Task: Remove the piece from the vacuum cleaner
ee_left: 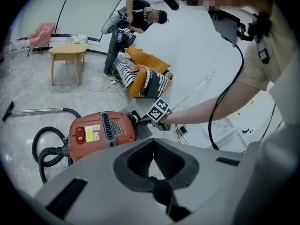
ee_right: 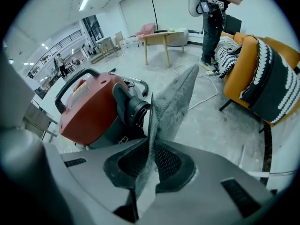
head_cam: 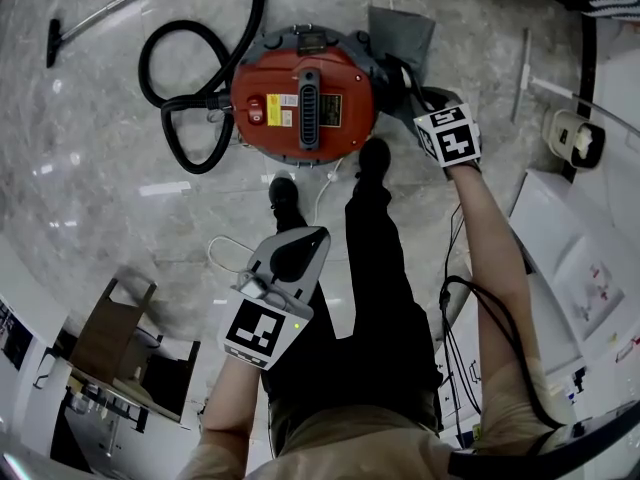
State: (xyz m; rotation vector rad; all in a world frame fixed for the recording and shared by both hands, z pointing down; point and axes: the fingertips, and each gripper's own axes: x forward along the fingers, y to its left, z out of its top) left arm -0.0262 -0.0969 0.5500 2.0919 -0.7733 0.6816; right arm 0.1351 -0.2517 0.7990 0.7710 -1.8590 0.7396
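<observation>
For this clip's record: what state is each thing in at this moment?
Vacuum cleaner: standing upright, hose attached.
Hose: looped beside the vacuum cleaner.
Grey fabric piece: pinched, standing next to the black port; whether it is still attached is unclear.
Right tongs: shut on the grey fabric piece.
Left tongs: shut, empty.

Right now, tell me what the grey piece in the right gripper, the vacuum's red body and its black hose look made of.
Grey piece: likely a felt-like fabric, matte; it shows a fine mesh texture and folds thin.
Red body: probably moulded plastic, possibly painted metal; smooth with a soft sheen.
Black hose: flexible plastic or rubber, judging by its loose loops; the surface is too small to read.
</observation>
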